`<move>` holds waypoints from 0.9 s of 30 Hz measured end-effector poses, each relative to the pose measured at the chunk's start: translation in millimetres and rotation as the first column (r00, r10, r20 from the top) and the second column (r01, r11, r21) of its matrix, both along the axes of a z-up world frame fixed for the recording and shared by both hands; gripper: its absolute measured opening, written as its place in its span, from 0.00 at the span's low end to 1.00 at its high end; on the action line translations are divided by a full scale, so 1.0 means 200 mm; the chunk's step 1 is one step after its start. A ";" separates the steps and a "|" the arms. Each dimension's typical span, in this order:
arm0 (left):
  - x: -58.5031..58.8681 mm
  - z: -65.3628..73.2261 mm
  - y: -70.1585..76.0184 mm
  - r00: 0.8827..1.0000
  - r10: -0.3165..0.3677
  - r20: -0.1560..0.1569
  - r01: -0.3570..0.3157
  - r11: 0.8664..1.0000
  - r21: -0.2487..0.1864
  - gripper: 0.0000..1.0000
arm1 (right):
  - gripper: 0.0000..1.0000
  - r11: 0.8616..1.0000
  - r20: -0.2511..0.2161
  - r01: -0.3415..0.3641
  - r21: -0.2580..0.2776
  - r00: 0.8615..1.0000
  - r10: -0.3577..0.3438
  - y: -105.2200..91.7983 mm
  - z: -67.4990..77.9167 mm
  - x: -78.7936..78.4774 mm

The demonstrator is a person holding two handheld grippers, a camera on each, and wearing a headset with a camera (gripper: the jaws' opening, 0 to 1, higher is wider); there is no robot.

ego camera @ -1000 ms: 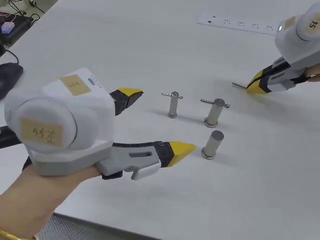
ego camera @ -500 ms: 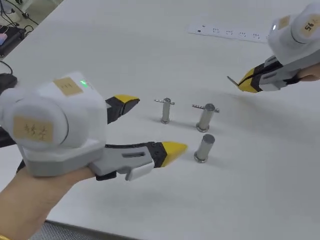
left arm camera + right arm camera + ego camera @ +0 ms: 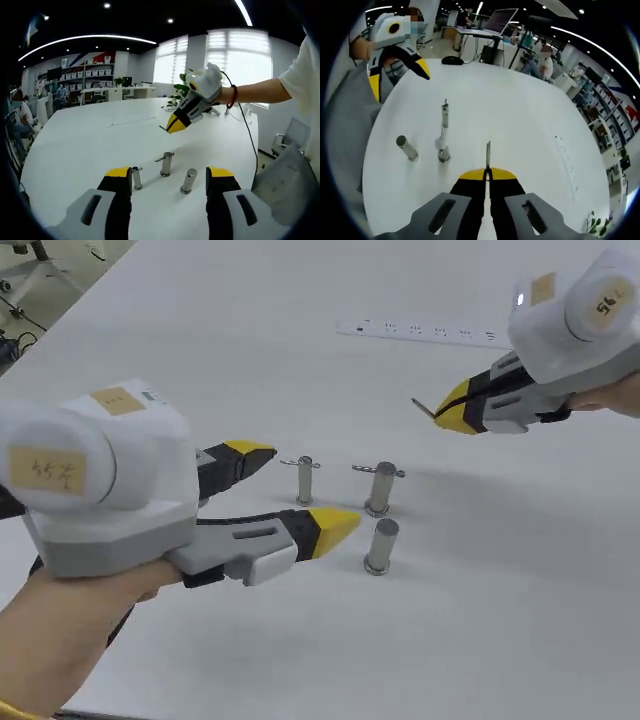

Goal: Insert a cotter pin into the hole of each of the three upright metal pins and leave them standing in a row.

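The right claw (image 3: 445, 412) is clamping a cotter pin (image 3: 421, 405) by one end, with the free end poking out ahead of its closed tips. A second ago those tips were sitting low against the surface (image 3: 500, 580). Now they are riding in the air with the cotter pin, so the pick-up looks done and the carry to the last hole appears to be starting.

The bare metal pin (image 3: 380, 545) is standing upright below the right claw and to its left, still well apart from it. In the right gripper view it is showing off to the left of the cotter pin's line, so the claw is likely needing to swing over and come down before it can thread anything. The hole in the bare metal pin is too small to make out, so which way it is facing cannot be told.

Just behind it, the two fitted metal pins (image 3: 305, 482) are standing upright with their own crosspieces through their tops.

The left claw (image 3: 296, 487) is waiting with its jaws wide apart and gripping nothing. It has edged closer, and its near tip is now sitting just beside the bare metal pin, probably ready to steady it. A power strip (image 3: 420, 331) is lying at the far side of the surface.
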State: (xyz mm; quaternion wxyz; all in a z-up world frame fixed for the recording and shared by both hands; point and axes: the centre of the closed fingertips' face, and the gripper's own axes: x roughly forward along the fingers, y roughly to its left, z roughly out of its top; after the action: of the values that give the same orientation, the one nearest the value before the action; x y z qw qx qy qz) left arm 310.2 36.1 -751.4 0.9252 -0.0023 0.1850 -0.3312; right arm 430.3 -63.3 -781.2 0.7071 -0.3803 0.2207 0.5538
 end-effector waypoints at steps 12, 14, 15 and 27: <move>0.00 0.04 -0.05 0.999 -0.027 -0.041 0.024 0.997 -0.074 0.49 | 0.02 0.996 0.037 -0.081 0.040 0.996 0.079 0.11 0.10 -0.23; 0.00 0.04 -0.06 0.998 -0.028 -0.051 0.024 0.996 -0.087 0.47 | 0.02 0.994 0.046 -0.102 0.045 0.994 0.100 0.14 0.11 -0.27; 0.00 0.04 -0.06 0.998 -0.029 -0.054 0.024 0.995 -0.092 0.47 | 0.02 0.993 0.049 -0.110 0.048 0.993 0.108 0.16 0.12 -0.30; 0.00 0.08 -0.11 0.990 -0.049 -0.132 0.020 0.978 -0.210 0.33 | 0.02 0.978 0.077 -0.204 0.050 0.977 0.200 0.28 0.14 -0.50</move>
State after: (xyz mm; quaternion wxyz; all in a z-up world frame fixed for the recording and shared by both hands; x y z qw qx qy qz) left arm 310.8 14.5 -735.9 0.8992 -0.1183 0.2122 -0.3638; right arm 329.4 -6.8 -752.3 0.6652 -0.3997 0.1395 0.6150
